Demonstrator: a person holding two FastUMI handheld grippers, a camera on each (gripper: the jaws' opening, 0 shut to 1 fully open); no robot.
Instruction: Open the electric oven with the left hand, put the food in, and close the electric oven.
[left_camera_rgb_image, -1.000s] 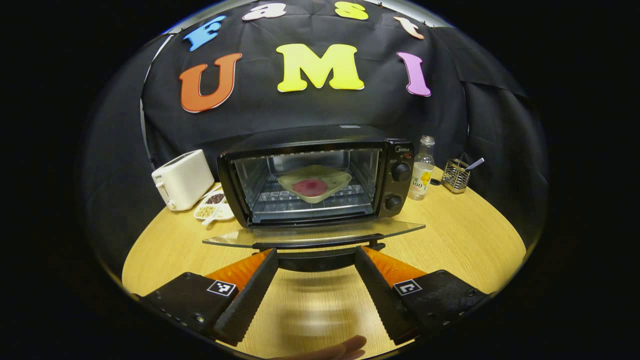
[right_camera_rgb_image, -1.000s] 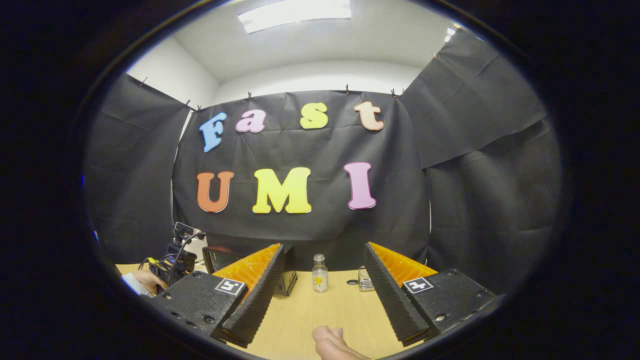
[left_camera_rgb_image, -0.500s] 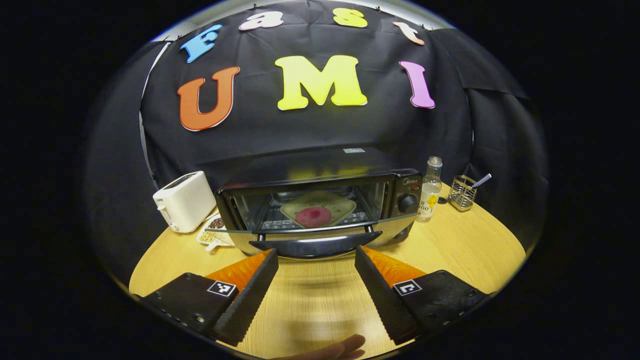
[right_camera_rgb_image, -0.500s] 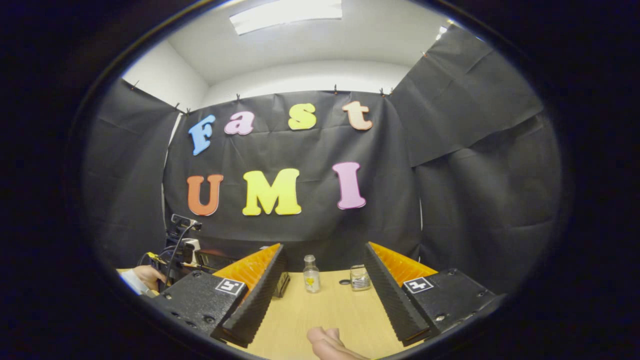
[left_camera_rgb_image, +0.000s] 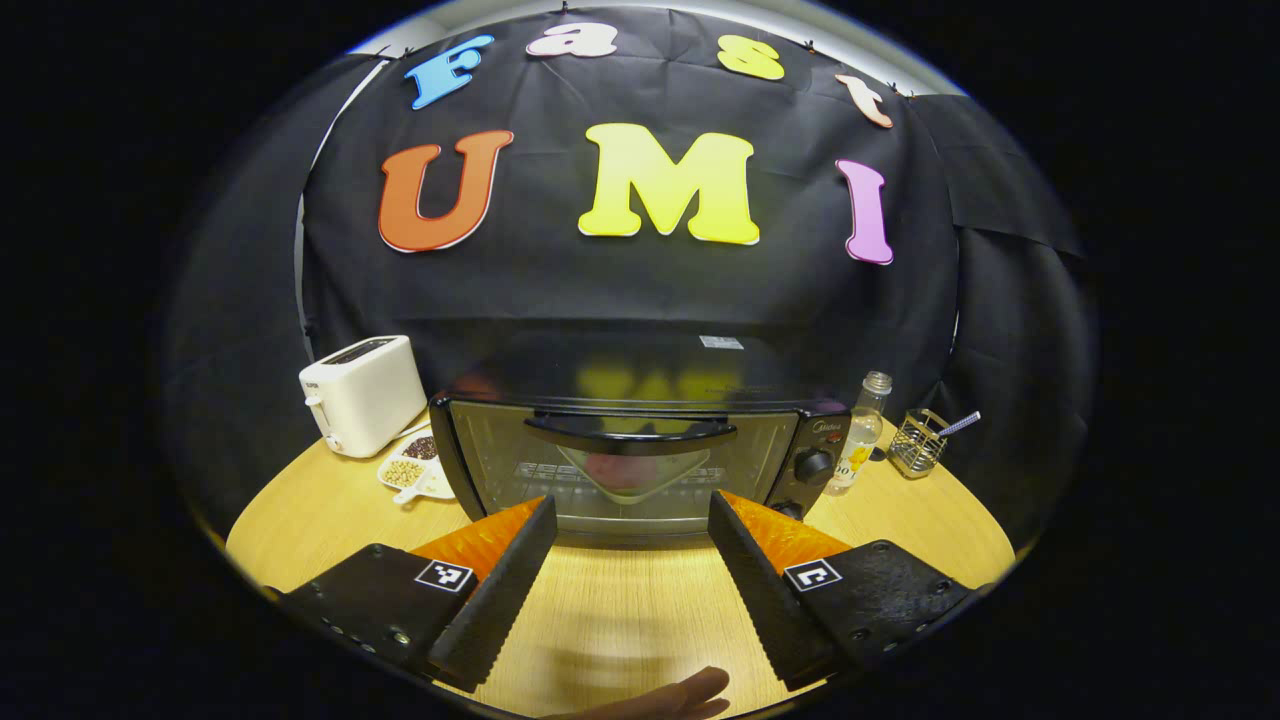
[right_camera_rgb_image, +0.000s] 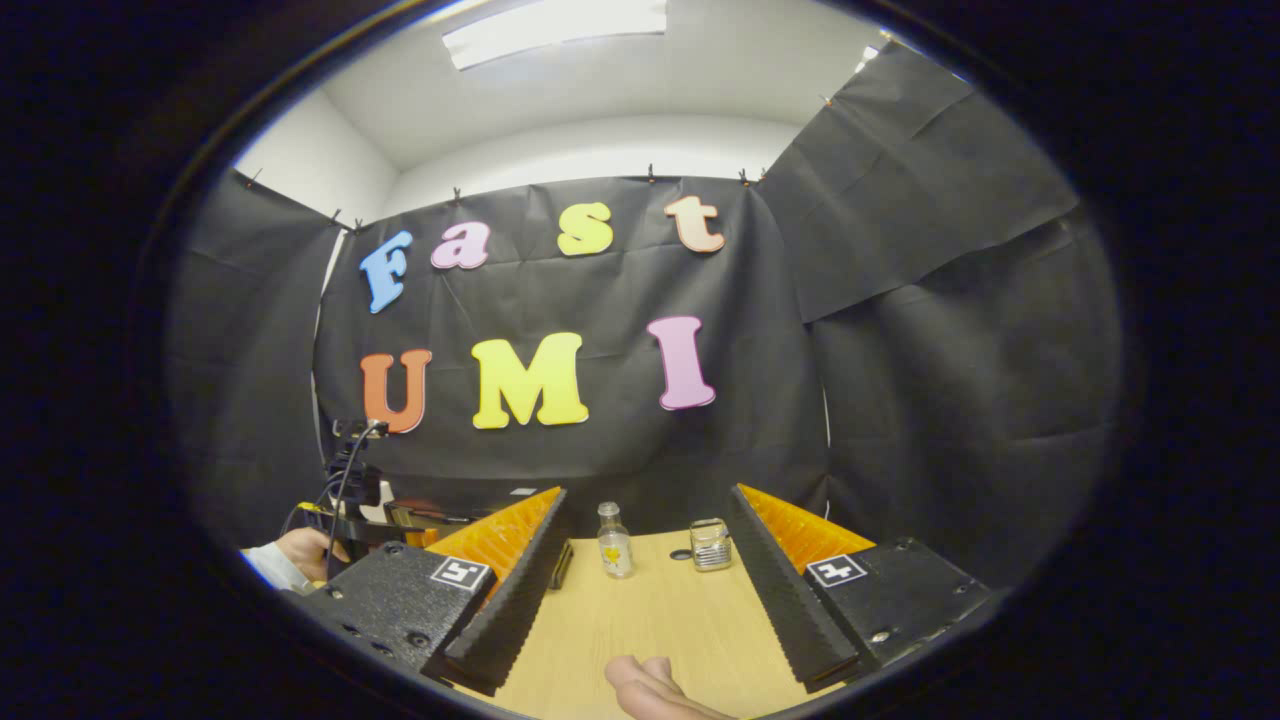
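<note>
Left gripper view puts your left gripper (left_camera_rgb_image: 632, 545) spread wide and empty, just before the electric oven (left_camera_rgb_image: 640, 460); its door looks shut, with the plate of food (left_camera_rgb_image: 630, 472) dim behind the glass. If the latch hasn't caught, the door could drop open again.

Right gripper view adds your right gripper (right_camera_rgb_image: 650, 570), also spread and empty, facing the bottle (right_camera_rgb_image: 612, 540) and wire holder (right_camera_rgb_image: 710, 544).

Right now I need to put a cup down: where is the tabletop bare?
Bare wood lies in front of the oven, toward the left gripper, and on the table's right front, short of the bottle and wire holder. Crowded: between toaster and oven, where a snack dish sits.
</note>
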